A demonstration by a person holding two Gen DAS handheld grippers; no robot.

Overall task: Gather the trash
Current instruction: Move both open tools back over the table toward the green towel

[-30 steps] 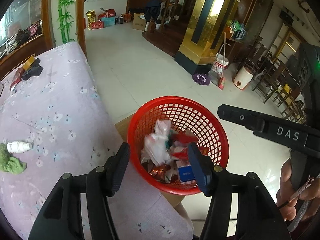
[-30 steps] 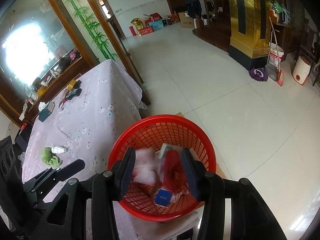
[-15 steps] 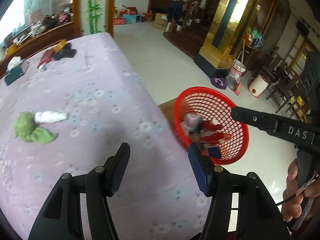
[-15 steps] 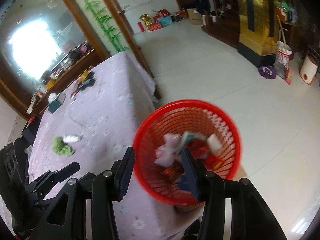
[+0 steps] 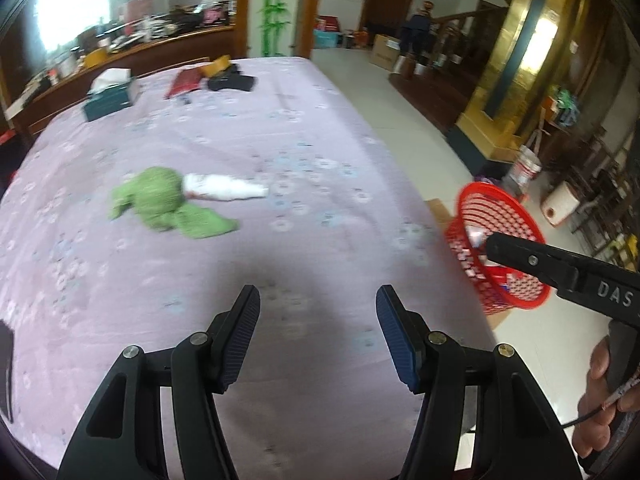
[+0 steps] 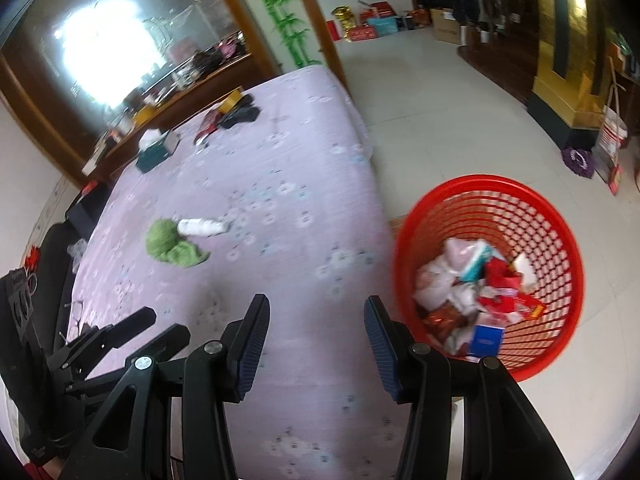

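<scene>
Both grippers hang over the near part of the lilac flowered surface [image 5: 304, 128], the left gripper [image 5: 318, 336] and the right gripper [image 6: 316, 340] each with its jaws apart and nothing between them. Farther out on the cloth a crumpled green rag [image 5: 164, 204] lies touching a white bottle [image 5: 224, 190] on its side, with a teal tissue box [image 5: 108, 98] near the far edge. Off the right side, the red mesh basket [image 6: 552, 240] holds wrappers and packets
</scene>
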